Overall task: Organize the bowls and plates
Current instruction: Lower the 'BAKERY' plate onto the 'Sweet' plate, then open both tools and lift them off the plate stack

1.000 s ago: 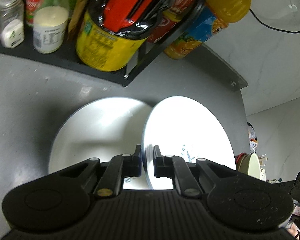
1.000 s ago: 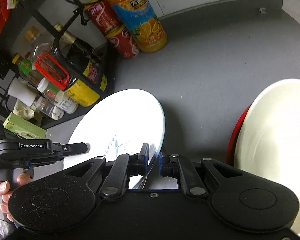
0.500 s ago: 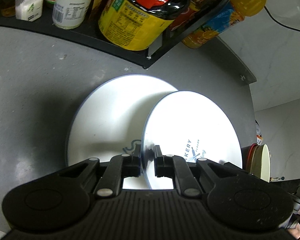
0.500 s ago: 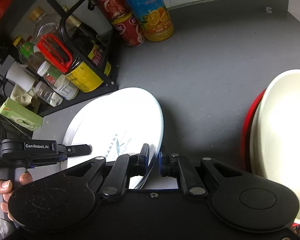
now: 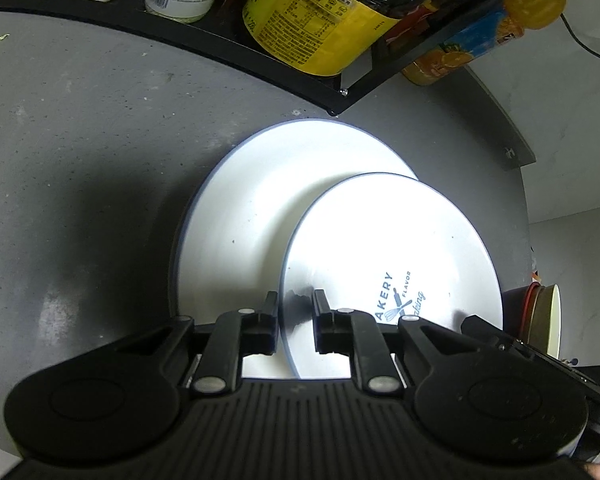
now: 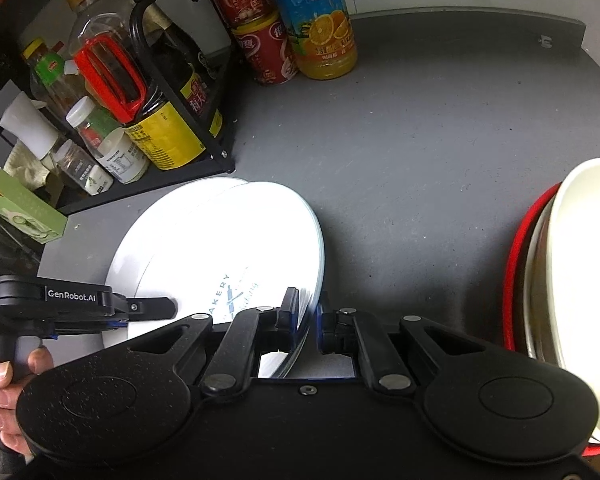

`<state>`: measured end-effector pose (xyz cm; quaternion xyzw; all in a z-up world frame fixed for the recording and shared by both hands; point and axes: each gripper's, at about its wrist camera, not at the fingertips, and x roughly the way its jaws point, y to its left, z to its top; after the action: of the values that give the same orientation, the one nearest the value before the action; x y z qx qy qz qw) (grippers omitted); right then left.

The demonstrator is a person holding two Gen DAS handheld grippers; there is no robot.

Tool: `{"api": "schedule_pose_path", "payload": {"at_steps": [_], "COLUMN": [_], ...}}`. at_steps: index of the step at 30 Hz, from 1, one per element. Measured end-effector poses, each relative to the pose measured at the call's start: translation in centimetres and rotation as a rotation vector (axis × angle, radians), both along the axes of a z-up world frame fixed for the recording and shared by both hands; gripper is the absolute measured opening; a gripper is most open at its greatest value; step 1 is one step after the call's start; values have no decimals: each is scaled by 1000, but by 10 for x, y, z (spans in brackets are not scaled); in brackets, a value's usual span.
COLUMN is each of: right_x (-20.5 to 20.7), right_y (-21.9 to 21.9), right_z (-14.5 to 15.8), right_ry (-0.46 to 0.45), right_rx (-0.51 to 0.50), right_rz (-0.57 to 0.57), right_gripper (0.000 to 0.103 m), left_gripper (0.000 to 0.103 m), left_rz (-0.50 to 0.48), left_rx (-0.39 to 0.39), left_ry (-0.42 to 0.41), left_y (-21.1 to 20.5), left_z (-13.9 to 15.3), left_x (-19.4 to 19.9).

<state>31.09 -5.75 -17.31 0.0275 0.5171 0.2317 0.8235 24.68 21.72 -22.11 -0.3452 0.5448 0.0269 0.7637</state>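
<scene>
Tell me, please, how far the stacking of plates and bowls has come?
Done: bowls sit nested at right. In hand: the printed plate lies over the larger plate; left gripper jaws are opening around its rim, right gripper grips it. Left: releasing it.

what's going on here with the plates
A person is holding a two-finger gripper in each hand and stacking plates on a grey counter. The printed plate is being laid over a larger white plate that lies flat beside the condiment rack. The right gripper is clamped on the printed plate's rim. The left gripper straddles the opposite rim, and its jaws are opening. A stack of bowls waits off to the right.
</scene>
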Motion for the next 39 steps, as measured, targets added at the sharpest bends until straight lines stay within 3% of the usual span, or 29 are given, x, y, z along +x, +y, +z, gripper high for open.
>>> {"api": "schedule_pose_path", "payload": {"at_steps": [8,17,23,27,34,39], "right_x": [3,4,7,8,1,6], "right_y": [1,8,8,9,12,13], "right_z": [2,-3,-3,-10,-13,-18], "right_ry": [-4,8,3,21,9,50], "right_rx": [7,16,19,-8,-15,-8], "right_rz": [-7,-4,-17,-32,-12,-16], "right_gripper": [6,7,8,10,12,16], "left_gripper": [13,16,48,52,52,52], "left_rz": [-31,7,41,61,57,55], "left_rx": [78,132,179,205,153,141], "left_ry": [17,-2,-31,-10,16,27], "left_y": [-1,22,32,38,33,28], "left_z": [10,39,53,47,28,16], "left_x": [3,0,-8,-14,-17,-13]}}
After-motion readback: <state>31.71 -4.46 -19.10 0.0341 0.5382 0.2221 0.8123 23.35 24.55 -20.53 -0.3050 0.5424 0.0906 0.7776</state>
